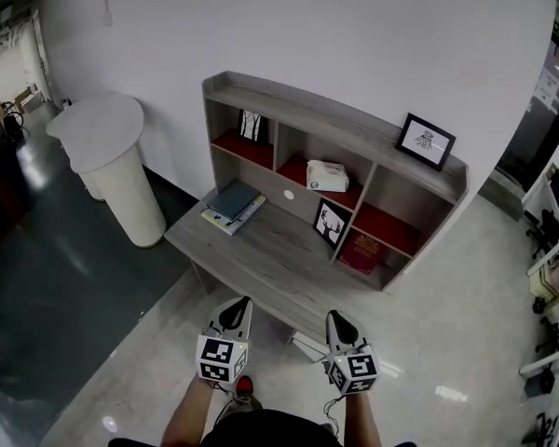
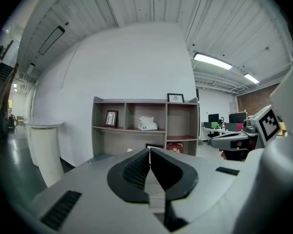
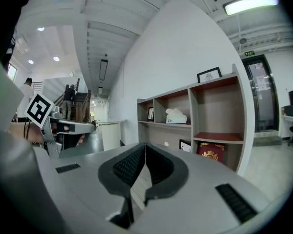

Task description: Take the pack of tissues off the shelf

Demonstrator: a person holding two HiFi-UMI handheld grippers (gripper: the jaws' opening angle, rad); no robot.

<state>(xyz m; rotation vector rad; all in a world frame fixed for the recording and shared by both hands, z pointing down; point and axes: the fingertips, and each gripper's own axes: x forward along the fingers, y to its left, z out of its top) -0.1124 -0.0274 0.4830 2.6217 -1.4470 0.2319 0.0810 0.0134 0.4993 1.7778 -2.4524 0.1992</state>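
1. Head view: the pack of tissues point(image 1: 327, 176) lies in the middle upper compartment of the shelf unit point(image 1: 289, 103), at roughly 12 o'clock from both claws. The left gripper point(image 1: 242, 303) and right gripper point(image 1: 333, 317) sit at 6 o'clock, near the front edge of the desk point(image 1: 270, 250) and well apart from the pack.
2. Left gripper view: the jaws are pressed together with nothing between them. The tissues point(image 2: 147, 124) show at 12 o'clock above the tips.
3. Right gripper view: the jaws are closed and empty. The tissues point(image 3: 176, 116) sit at 1 o'clock.

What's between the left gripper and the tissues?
In the head view, only bare grey wooden desk top separates the left gripper from the white tissue pack.
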